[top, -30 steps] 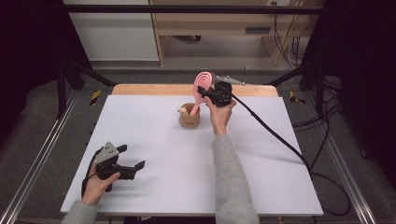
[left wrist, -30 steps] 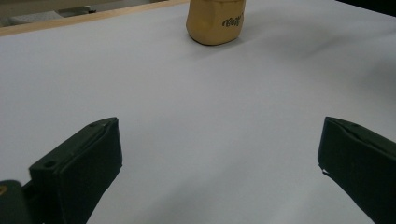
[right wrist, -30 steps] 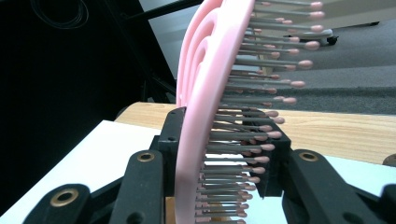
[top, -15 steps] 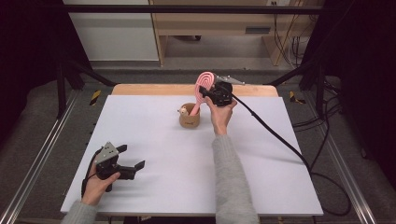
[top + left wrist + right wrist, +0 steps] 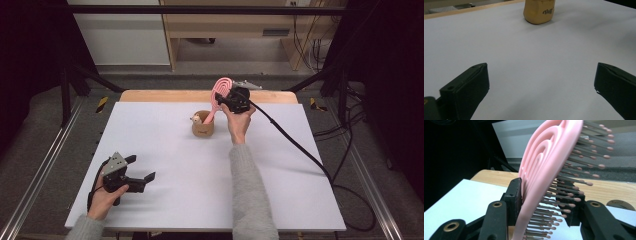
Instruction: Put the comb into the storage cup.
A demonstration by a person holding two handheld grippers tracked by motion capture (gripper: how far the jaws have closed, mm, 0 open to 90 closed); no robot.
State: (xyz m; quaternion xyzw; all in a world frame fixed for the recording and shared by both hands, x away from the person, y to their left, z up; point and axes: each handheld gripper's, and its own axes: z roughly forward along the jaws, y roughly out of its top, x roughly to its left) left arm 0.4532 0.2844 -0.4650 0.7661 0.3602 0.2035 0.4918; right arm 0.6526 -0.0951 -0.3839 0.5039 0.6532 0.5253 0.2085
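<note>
A white sheet (image 5: pixel 165 145) is spread over the table, with a strip of bare wood (image 5: pixel 165 95) left showing at the far edge. A tan cup (image 5: pixel 203 124) is stood on the sheet near that far edge, a small pale thing seen at its rim. A pink hairbrush (image 5: pixel 220 95) is leaned up out of the cup, handle down inside it, head tilted up beyond the cup's far side. The right claw (image 5: pixel 220 100) is held at the brush head just beyond the cup; in the right gripper view the brush (image 5: pixel 544 177) is seen between the jaws, left pad against its back, right pad among the bristles, and the jaws have just been opening, so a firm pinch cannot be told. A black cable (image 5: pixel 300 150) is trailed from it, right of the cup, off the table. The left claw (image 5: pixel 142 176) is rested on the sheet well nearer than the cup and to its left, jaws spread wide, nothing between. Beyond the cup, grey floor, a pale cabinet (image 5: pixel 120 35), a wooden bench frame (image 5: pixel 225 25) and dark frame legs are seen; metal rails (image 5: pixel 40 165) are run along the table sides.
</note>
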